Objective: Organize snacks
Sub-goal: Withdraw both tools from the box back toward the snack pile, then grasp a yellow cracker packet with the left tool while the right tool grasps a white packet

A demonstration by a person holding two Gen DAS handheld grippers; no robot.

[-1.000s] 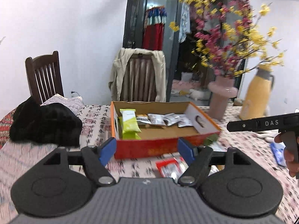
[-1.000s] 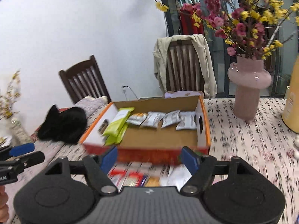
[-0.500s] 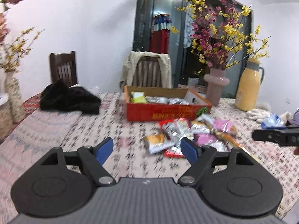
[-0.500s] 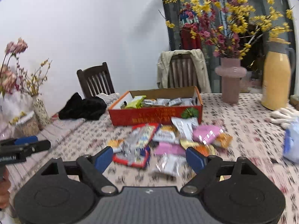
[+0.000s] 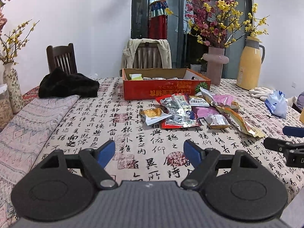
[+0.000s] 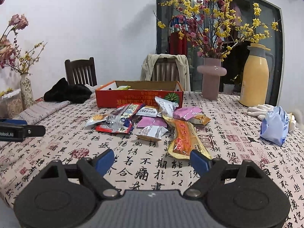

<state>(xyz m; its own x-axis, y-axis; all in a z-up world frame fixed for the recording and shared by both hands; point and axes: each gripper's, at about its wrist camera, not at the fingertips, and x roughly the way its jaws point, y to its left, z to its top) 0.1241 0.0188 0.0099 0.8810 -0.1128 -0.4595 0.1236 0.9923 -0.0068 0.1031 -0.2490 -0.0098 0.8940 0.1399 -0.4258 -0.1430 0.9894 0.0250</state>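
An orange cardboard box stands on the far side of the calligraphy-print tablecloth with several packets inside. In front of it lies a loose pile of snack packets, and a long orange packet reaches toward me. My left gripper hovers open over bare cloth, well short of the pile. My right gripper is open too, its right finger just short of the long orange packet. Nothing sits between either pair of fingers. Each gripper shows at the edge of the other's view.
A pink vase of flowers and a yellow thermos stand at the back right. White gloves and a blue bag lie at the right. A black cloth lies at the left, with a patterned vase beyond and chairs behind the table.
Both grippers have drawn back from close above the box toward the near side of the table and dropped lower. The snack pile has come fully into view. Both jaws stand a little wider.
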